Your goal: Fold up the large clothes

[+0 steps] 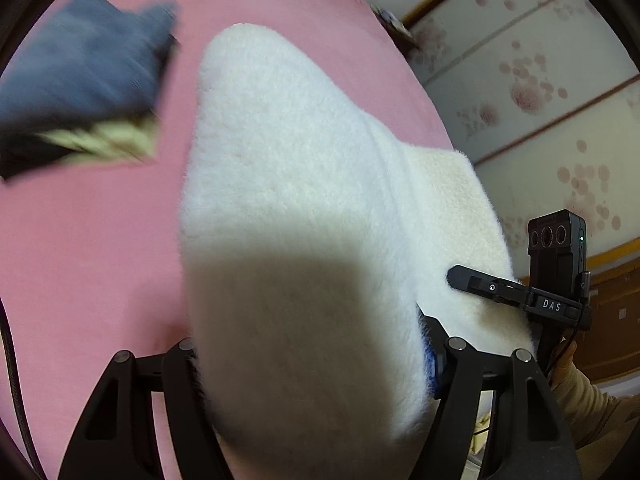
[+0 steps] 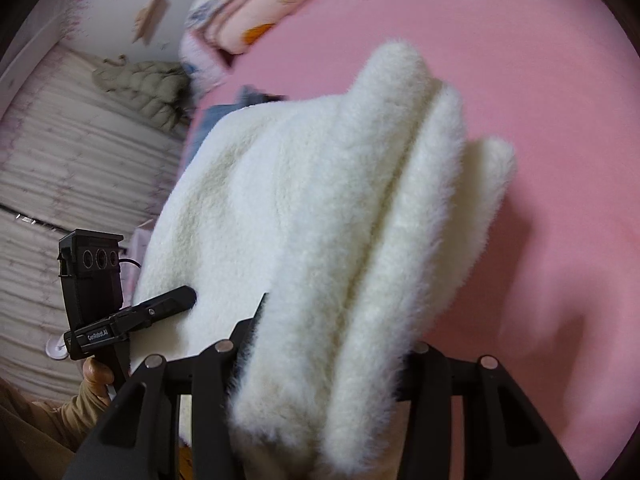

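A thick white fleece garment (image 1: 304, 168), folded into layers, hangs lifted above the pink bed (image 1: 80, 264). In the left wrist view its bundled edge fills my left gripper (image 1: 312, 364), whose jaws are shut on it; the fingertips are buried in the pile. My right gripper (image 1: 466, 280) clamps the garment's far right edge, with one finger lying on top. In the right wrist view several fleece folds (image 2: 360, 208) run up out of my right gripper (image 2: 324, 364), which is shut on them. My left gripper (image 2: 182, 298) pinches the left edge there.
A folded stack of dark blue and pale clothes (image 1: 88, 68) lies on the bed at the upper left, blurred. Pillows and a patterned quilt (image 2: 256, 12) sit at the bed's head. An olive puffer jacket (image 2: 144, 88) lies beside the bed. A flowered wall (image 1: 540, 80) stands to the right.
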Available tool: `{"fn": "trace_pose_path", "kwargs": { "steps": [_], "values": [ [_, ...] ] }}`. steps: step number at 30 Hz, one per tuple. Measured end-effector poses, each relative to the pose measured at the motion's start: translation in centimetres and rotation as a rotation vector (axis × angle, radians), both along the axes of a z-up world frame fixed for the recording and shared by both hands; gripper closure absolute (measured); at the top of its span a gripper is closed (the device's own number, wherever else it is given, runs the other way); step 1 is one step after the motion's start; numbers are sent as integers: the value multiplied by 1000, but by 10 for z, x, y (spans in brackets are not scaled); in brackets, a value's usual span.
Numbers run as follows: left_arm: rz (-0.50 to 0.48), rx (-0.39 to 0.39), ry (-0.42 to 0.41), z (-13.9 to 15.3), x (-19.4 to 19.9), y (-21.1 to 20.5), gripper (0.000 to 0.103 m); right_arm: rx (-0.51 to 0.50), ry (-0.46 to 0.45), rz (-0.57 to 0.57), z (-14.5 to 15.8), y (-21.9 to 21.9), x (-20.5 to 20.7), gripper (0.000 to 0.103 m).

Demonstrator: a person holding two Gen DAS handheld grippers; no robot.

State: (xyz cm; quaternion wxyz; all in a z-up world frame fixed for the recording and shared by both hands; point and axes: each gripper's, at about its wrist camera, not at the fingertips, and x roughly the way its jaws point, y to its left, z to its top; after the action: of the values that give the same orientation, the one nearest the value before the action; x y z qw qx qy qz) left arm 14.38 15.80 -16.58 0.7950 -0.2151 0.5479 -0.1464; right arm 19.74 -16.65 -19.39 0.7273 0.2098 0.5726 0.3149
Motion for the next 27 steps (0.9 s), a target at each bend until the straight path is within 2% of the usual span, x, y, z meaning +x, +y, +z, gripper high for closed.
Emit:
{"fn": "trace_pose_path", "kwargs": {
  "steps": [3, 7, 11, 13, 15, 18, 20, 22, 25, 27],
  "values": [
    [34, 32, -64, 40, 11, 71, 33, 56, -69, 38, 36, 68, 24, 59],
    [54, 96, -164, 83, 53, 168, 32, 118, -155, 71, 69, 162, 74, 59],
    [63, 134, -214, 85, 104, 252, 32, 157, -214, 82, 73, 256, 143, 59],
    [72, 143, -212, 67, 131, 290, 32, 148, -229, 88, 61, 301, 178, 59],
    [93, 149, -193, 34, 151, 319, 32, 136, -212, 83, 40, 333, 205, 59],
    [126, 166, -94, -26, 186, 342, 29, 46, -182, 88, -11, 372, 241, 58],
    [166, 146, -77, -55, 193, 354, 20, -23, -128, 83, -47, 390, 255, 57],
    [202, 99, -112, -64, 189, 362, 10, -29, -129, 74, -63, 394, 259, 55],
    [203, 62, -123, -72, 190, 368, 7, -37, -165, 94, -59, 395, 261, 54],
    [194, 81, -137, -71, 192, 369, 7, -66, -200, 117, -56, 391, 249, 54]
  ]
}}
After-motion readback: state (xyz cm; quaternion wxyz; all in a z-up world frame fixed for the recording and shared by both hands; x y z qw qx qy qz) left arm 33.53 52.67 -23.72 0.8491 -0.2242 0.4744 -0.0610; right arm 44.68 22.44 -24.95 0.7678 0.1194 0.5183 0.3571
